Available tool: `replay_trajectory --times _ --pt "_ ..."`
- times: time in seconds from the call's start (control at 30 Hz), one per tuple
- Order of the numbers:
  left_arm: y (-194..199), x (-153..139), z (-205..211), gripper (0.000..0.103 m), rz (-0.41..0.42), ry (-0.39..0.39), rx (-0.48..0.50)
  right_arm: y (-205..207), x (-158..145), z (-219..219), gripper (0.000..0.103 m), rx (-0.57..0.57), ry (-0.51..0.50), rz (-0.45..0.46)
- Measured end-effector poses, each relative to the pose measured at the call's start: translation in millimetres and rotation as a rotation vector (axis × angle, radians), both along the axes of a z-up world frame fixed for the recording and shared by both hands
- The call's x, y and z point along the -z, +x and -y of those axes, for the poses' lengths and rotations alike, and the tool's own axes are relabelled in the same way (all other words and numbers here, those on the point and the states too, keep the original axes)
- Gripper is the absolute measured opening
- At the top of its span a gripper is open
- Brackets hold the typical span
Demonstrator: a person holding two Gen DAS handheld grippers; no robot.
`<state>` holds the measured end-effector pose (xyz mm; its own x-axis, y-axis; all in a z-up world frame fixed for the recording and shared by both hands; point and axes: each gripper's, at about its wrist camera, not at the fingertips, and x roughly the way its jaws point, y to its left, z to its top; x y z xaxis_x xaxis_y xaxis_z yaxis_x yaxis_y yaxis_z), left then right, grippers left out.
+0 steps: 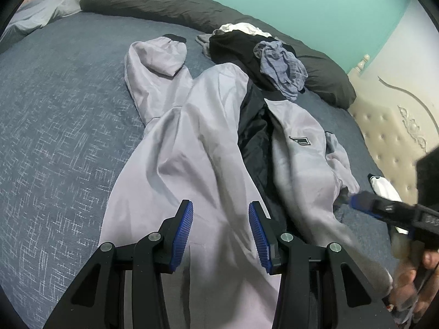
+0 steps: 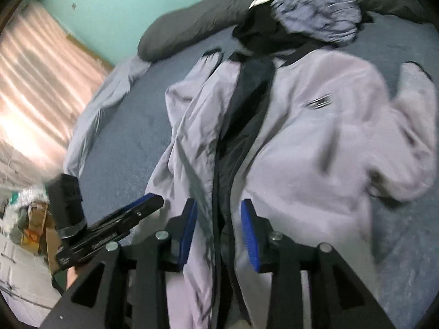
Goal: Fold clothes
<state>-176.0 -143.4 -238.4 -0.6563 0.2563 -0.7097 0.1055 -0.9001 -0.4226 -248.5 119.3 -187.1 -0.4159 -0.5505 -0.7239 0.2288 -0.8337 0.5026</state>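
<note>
We see jacket point(image 1: 192, 142) spread front-up on bed point(image 1: 60, 126), zip open, dark lining showing between panels.

Left gripper point(image 1: 221, 230): fingers part-open, nothing pinched, left panel beneath gap.

Right gripper point(image 2: 219, 227): fingers apart, empty, zip edge ahead between tips; view blurred.

We judge fabric thin, slick, light, limp; likely slides off pads, sags when lifted. Best hold: hem or zip edge, seam doubled.

Sleeve point(image 1: 153, 63) beyond left fingertips. Clothes pile point(image 1: 263, 60) far beyond.
</note>
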Motion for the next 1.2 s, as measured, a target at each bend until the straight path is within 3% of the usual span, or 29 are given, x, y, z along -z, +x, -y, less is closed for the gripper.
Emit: replay_trajectory --times 0.07,0.17,0.27,0.47,0.7,1.03,1.2 --pt "1 -1 -1 0.046 -0.002 0.001 0.004 10 -7 -22 0.035 0.054 -0.004 -0.020" --pt "2 -2 -2 0.046 -0.002 0.000 0.012 25 -7 -57 0.044 0.144 0.039 -0.030" --pt "3 -2 -5 0.046 -0.001 0.002 0.022 35 8 -87 0.045 0.225 0.095 0.013" --pt "4 -1 -12 0.046 0.004 -0.001 0.045 60 40 -127 0.045 0.304 0.076 0.101" --pt "8 -2 -25 0.046 0.008 -0.008 0.080 81 59 -136 0.045 0.281 0.073 0.137" --pt "27 1 -77 0.046 0.070 0.050 0.220 103 50 -139 0.045 0.331 -0.016 0.048" --pt "38 4 -107 0.046 0.121 0.031 0.282 116 44 -143 0.045 0.345 -0.048 0.009"
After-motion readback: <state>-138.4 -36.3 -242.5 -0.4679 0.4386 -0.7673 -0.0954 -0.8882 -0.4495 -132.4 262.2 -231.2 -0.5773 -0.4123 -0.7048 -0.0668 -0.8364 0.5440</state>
